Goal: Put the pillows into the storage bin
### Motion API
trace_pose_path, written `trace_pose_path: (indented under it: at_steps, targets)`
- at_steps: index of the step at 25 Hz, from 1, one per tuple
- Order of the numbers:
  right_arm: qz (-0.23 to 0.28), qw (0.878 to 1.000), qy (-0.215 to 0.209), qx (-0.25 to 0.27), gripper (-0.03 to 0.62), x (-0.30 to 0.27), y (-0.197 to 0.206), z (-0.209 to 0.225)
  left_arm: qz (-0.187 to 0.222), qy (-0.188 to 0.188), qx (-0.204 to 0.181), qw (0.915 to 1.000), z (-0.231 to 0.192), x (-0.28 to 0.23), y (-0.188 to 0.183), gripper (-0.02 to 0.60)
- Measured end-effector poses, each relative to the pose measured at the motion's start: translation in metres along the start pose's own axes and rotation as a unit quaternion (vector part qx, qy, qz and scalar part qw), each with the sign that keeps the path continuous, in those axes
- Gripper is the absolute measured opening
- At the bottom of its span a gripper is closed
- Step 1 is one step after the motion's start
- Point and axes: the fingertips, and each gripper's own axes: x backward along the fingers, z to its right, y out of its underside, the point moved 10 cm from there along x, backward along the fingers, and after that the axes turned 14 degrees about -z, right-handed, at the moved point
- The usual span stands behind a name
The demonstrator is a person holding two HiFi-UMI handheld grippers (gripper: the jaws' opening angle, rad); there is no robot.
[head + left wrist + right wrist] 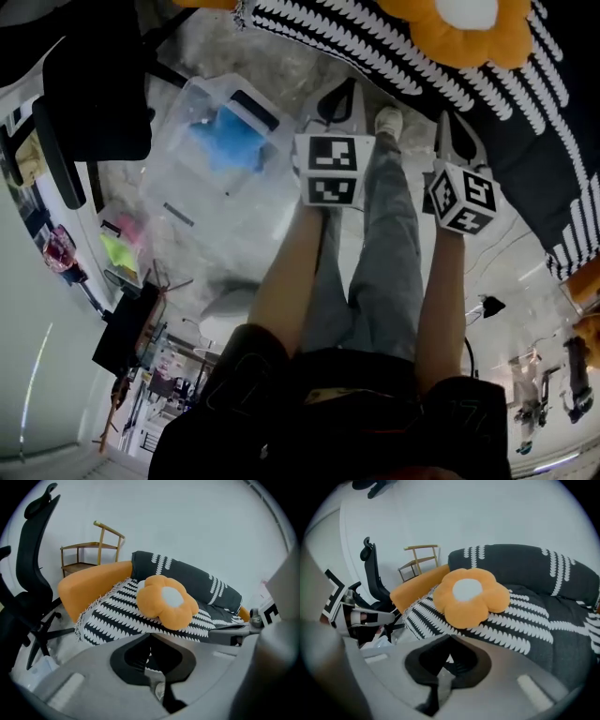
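An orange flower-shaped pillow (480, 26) (166, 602) (471, 595) lies on a sofa under a black-and-white patterned throw (122, 616) (520, 630). Behind it a dark striped pillow (197, 581) (525, 566) leans on the sofa back. The clear storage bin (178, 164) stands on the floor to the left, with something blue (230, 141) inside. My left gripper (345, 94) (150, 641) and right gripper (452, 131) (449, 648) are side by side, short of the sofa edge, pointing at the flower pillow. Both are shut and hold nothing.
The orange sofa arm (91, 588) (417, 585) is left of the pillows. A black office chair (94, 94) (28, 573) stands by the bin, a wooden chair (91, 550) (419, 559) against the wall. The person's legs (375, 272) are below the grippers.
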Motion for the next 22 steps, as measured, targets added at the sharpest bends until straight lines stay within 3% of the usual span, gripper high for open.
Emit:
trace_pose_path:
  at_steps: [11, 14, 20, 22]
  targets:
    - [0.040, 0.998, 0.038, -0.037, 0.005, -0.005, -0.057, 0.091, 0.014, -0.025, -0.039, 0.9988, 0.041, -0.054, -0.079, 0.012]
    - [0.040, 0.998, 0.035, -0.043, 0.075, -0.013, -0.071, 0.110, 0.016, -0.039, -0.049, 0.9979, 0.042, -0.066, -0.098, 0.015]
    - [0.031, 0.997, 0.027, -0.059, 0.221, -0.031, -0.094, 0.141, 0.005, -0.058, -0.057, 0.9967, 0.040, -0.094, -0.127, 0.192]
    - [0.029, 0.997, 0.023, -0.063, 0.235, -0.039, -0.101, 0.148, -0.003, -0.061, -0.054, 0.9967, 0.038, -0.105, -0.132, 0.237]
